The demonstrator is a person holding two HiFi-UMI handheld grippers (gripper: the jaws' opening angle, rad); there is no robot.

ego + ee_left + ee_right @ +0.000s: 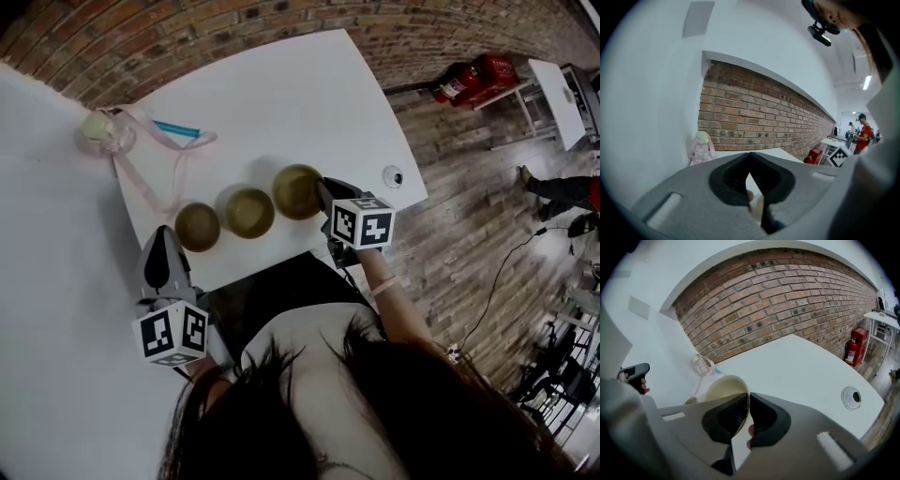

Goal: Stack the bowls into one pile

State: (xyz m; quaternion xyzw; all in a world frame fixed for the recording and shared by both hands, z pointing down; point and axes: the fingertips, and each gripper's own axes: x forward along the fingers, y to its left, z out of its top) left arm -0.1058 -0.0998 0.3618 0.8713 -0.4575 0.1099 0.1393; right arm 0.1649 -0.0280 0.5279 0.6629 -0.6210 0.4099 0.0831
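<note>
Three tan bowls stand in a row near the front edge of the white table: a left bowl, a middle bowl and a right bowl. My right gripper is shut on the near rim of the right bowl, which looks tilted between the jaws of the right gripper. My left gripper hangs just left of the left bowl, at the table's front corner. In the left gripper view the left gripper is shut with nothing in it and points up at the wall.
A clear bottle with a pink strap and a blue stick lie at the table's far left. A round cable port sits near the right edge. Red fire extinguishers and another white table stand beyond.
</note>
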